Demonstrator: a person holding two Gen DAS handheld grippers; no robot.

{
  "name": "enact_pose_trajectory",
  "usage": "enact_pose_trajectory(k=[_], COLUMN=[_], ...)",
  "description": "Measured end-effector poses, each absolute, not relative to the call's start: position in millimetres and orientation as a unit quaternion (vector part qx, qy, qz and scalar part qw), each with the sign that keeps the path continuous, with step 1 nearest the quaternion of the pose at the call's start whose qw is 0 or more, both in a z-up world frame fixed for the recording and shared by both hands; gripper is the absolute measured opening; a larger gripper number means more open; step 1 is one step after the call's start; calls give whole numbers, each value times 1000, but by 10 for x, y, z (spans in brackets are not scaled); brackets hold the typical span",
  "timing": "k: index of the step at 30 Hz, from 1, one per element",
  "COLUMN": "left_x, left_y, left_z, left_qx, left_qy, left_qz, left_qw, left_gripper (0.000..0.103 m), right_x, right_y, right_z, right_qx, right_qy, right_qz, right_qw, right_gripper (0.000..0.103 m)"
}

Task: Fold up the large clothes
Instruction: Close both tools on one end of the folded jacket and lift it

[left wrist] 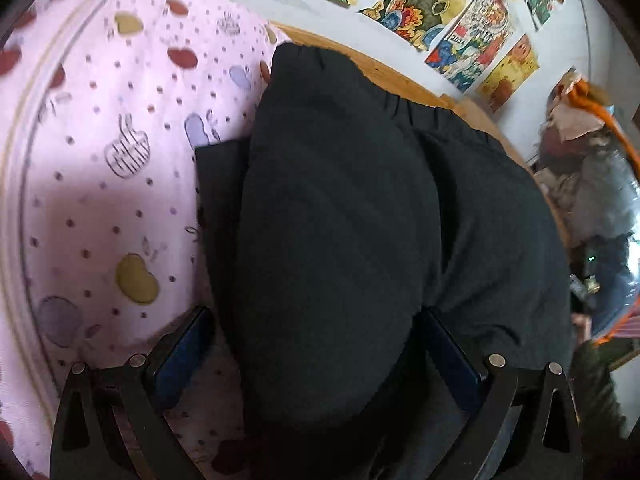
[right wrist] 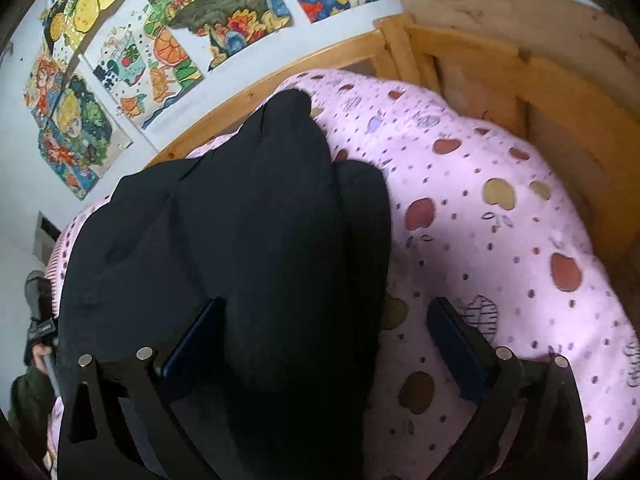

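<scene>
A large black garment [left wrist: 340, 208] with an elastic gathered edge lies in folded layers on a pink patterned bed sheet [left wrist: 100, 160]. My left gripper [left wrist: 316, 344] stands wide open with a thick fold of the garment between its blue-padded fingers [left wrist: 184, 352]. The garment also shows in the right wrist view [right wrist: 248, 248]. My right gripper [right wrist: 324, 340] is wide open too, with the garment's right edge lying between its fingers [right wrist: 452, 344]; its right finger is over the sheet [right wrist: 500, 220]. Neither gripper pinches the cloth.
A wooden bed frame [right wrist: 480, 60] runs along the far side and right end of the bed. Colourful drawings [right wrist: 180, 20] hang on the white wall behind. A pile of clutter [left wrist: 592, 184] sits beyond the bed at the right of the left wrist view.
</scene>
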State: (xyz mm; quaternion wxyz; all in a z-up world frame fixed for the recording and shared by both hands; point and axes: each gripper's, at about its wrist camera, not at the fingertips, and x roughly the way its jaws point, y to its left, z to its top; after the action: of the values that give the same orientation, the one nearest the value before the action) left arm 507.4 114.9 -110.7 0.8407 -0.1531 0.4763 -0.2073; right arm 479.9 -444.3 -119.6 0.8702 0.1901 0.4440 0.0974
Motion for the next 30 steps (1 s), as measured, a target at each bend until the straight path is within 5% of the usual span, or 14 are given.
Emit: enact_pose_trajectory(k=[30], left_x=[4959], left_y=[1331], left_z=[-1355], left_qx=[-172], left_qy=[436], left_qz=[-275], left_qw=[839], left_gripper=[103], right_x=[4806], right_y=[-4282], right_z=[-1475], right_qx=[219], right_qy=[438], right_qz=[207], right_qw=[847], right_gripper=[102])
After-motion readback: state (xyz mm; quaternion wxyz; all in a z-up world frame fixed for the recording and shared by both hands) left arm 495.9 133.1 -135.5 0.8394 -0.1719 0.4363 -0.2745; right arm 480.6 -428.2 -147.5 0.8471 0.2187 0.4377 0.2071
